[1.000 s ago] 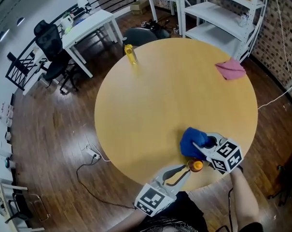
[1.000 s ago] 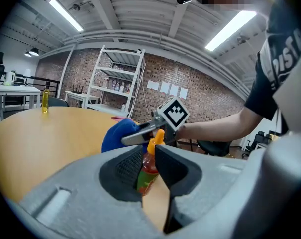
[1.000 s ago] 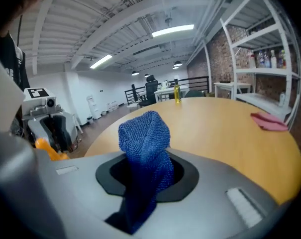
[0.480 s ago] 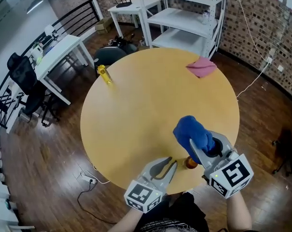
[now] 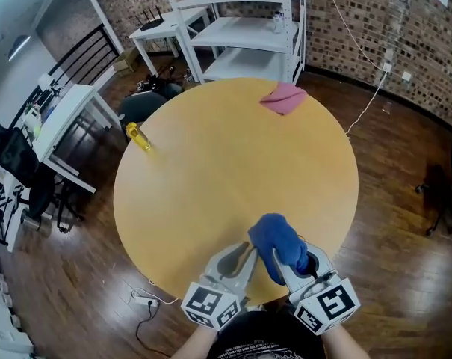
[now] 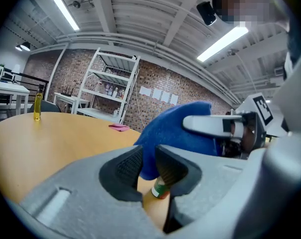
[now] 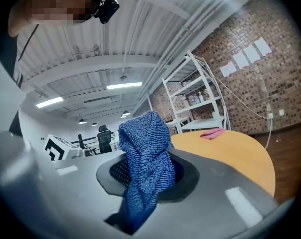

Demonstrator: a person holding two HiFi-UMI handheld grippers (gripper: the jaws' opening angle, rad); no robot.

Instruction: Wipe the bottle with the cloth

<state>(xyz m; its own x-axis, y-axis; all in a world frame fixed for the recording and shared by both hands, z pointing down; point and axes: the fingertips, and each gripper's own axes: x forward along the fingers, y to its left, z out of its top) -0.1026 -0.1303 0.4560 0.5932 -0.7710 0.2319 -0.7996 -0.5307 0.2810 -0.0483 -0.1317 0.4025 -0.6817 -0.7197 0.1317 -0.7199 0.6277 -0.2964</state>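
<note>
My right gripper [image 5: 283, 259] is shut on a blue cloth [image 5: 276, 240], which bunches up between its jaws [image 7: 144, 156]. The cloth drapes over a small bottle [image 6: 160, 187] with a green and white label. Only the bottle's lower part shows, in the left gripper view, and the head view hides it. My left gripper [image 5: 248, 250] is shut on that bottle, its jaws nearly together [image 6: 148, 166]. Both grippers meet at the near edge of the round wooden table [image 5: 211, 178]. The right gripper [image 6: 215, 125] shows in the left gripper view, pressing the blue cloth [image 6: 175, 128].
A yellow bottle [image 5: 138, 137] stands at the table's far left edge. A pink cloth [image 5: 283, 97] lies at the far edge. White shelving [image 5: 240, 21] and white desks stand beyond the table, and a power strip [image 5: 142, 301] lies on the wooden floor.
The blue cloth has moved left over the bottle, so its orange cap no longer shows. Both grippers have drawn closer together at the near edge.
</note>
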